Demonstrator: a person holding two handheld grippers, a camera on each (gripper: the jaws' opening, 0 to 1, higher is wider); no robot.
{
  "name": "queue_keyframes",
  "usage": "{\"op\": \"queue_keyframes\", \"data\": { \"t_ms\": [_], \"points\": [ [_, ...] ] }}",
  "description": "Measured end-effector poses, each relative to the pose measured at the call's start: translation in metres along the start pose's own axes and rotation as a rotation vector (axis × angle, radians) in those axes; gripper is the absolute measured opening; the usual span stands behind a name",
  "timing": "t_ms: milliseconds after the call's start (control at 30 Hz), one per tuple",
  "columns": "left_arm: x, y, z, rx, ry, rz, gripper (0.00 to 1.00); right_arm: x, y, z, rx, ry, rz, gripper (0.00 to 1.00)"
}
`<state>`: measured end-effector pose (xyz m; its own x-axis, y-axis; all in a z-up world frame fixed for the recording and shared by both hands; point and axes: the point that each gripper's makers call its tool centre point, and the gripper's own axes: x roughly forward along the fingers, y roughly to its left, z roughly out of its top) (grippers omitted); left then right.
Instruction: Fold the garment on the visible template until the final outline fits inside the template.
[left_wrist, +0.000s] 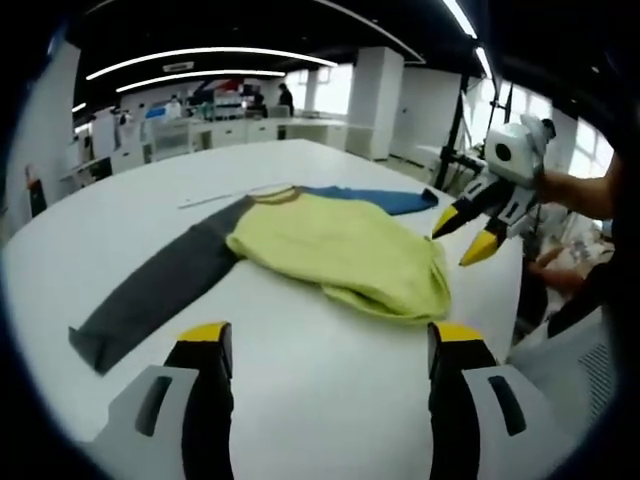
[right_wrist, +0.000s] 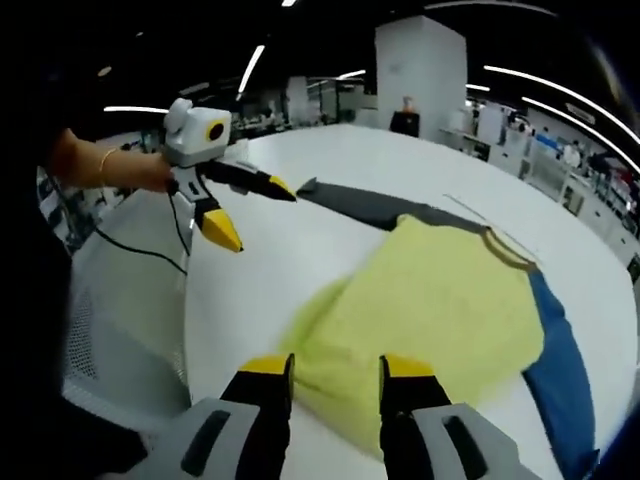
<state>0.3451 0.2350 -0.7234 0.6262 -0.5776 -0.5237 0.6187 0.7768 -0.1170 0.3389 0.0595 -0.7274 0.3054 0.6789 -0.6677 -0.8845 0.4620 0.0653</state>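
Observation:
A long-sleeved top lies loosely folded on the white table (left_wrist: 330, 400). It has a yellow body (left_wrist: 345, 250), a dark grey sleeve (left_wrist: 160, 290) stretched out flat and a blue sleeve (left_wrist: 385, 200) partly under the body. My left gripper (left_wrist: 328, 338) is open over bare table, short of the top. My right gripper (left_wrist: 463, 238) hangs open beside the yellow hem, near the table's edge. In the right gripper view the yellow body (right_wrist: 430, 300) spreads ahead. Its blurred near corner reaches between the open jaws of my right gripper (right_wrist: 335, 368). My left gripper (right_wrist: 257, 217) hovers open at the left.
A thin pale strip (left_wrist: 220, 197) lies on the table past the collar. The table's curved edge (right_wrist: 190, 300) runs close by, with a black cable (right_wrist: 140, 250) and a grey mesh surface (right_wrist: 100, 350) beyond it. Desks and pillars stand far behind.

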Motion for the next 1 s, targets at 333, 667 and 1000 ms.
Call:
{"op": "queue_keyframes", "data": {
  "t_ms": [333,667,1000],
  "points": [
    [0.018,0.001,0.003,-0.025,0.021,-0.019,0.69,-0.015,-0.036,-0.013,0.135,0.008,-0.082,0.43],
    [0.044,0.002,0.004,-0.069,0.048,-0.040,0.59,-0.019,-0.061,-0.034,0.257,0.042,-0.130,0.44],
    [0.070,-0.003,0.002,-0.068,0.097,-0.061,0.51,-0.018,-0.077,-0.054,0.352,0.101,-0.153,0.41]
  ]
}}
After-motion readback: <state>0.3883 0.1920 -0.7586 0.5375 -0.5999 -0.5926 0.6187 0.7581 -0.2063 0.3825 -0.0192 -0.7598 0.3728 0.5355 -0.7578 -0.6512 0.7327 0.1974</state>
